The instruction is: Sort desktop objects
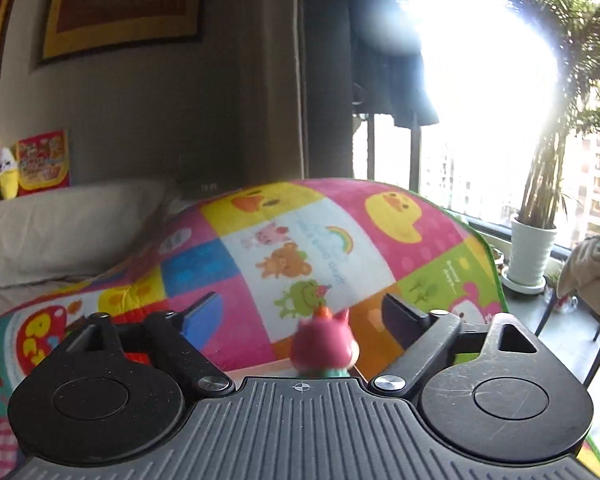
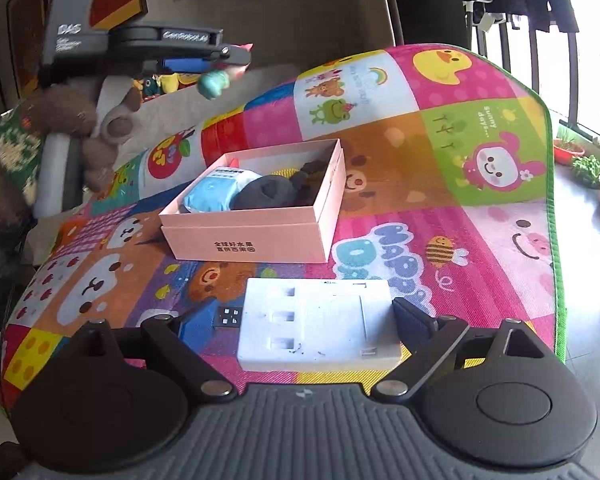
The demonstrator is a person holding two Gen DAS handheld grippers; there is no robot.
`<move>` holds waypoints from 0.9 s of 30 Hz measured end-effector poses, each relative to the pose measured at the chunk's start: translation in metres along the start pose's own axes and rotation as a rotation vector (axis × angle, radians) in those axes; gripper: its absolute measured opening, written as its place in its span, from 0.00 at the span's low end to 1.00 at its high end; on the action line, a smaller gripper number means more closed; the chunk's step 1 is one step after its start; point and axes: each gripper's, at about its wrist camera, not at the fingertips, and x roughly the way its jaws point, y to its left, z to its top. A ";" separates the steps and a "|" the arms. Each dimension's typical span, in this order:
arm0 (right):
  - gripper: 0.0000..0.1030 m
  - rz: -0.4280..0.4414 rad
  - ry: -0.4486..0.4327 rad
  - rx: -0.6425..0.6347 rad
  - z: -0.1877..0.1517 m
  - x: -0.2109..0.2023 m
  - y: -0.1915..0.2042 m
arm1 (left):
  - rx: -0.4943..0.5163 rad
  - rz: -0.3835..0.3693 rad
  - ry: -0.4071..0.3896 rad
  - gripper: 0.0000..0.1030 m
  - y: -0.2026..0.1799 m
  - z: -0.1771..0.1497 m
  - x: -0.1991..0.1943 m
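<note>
**White block straddled, toy figure aloft over the box**

Nearest the lens, a flat white rectangular plastic block (image 2: 320, 324) is seen lying on the colourful patchwork cartoon play mat (image 2: 480, 240). It is straddled by the right gripper (image 2: 304, 310), whose jaws are spread wide; the right pad is just beside the block's edge, and nothing is held.

At the far left, raised well above the mat, the left gripper (image 1: 302, 300) is found with its jaws also spread wide. A small pink-headed toy figure with a teal body (image 1: 325, 346) is seen between them, tilted and blurred. No pad is seen touching it, so whether it is supported at all cannot be told.

Toward the centre, an open pale-pink cardboard box (image 2: 252, 236) is set on the mat — already loaded with a light-blue packet (image 2: 214, 194) and a dark grey rounded item (image 2: 270, 192).

The step in hand is judged to be the delivery of the toy into the box. It is best done with the jaws centred over the free corner and kept low, so that a bounce off the rim is avoided — the block can be gripped afterwards across its narrower sides.
</note>
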 end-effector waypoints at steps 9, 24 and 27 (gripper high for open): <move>0.88 0.020 0.005 0.003 0.005 0.006 -0.003 | -0.008 0.056 0.159 0.97 0.048 -0.090 -0.088; 0.88 0.074 -0.140 -0.230 0.117 0.054 0.058 | -0.281 0.044 0.265 0.99 0.078 -0.194 -0.145; 0.89 0.067 -0.183 -0.323 0.134 0.083 0.062 | -0.300 0.049 0.259 0.99 0.081 -0.196 -0.145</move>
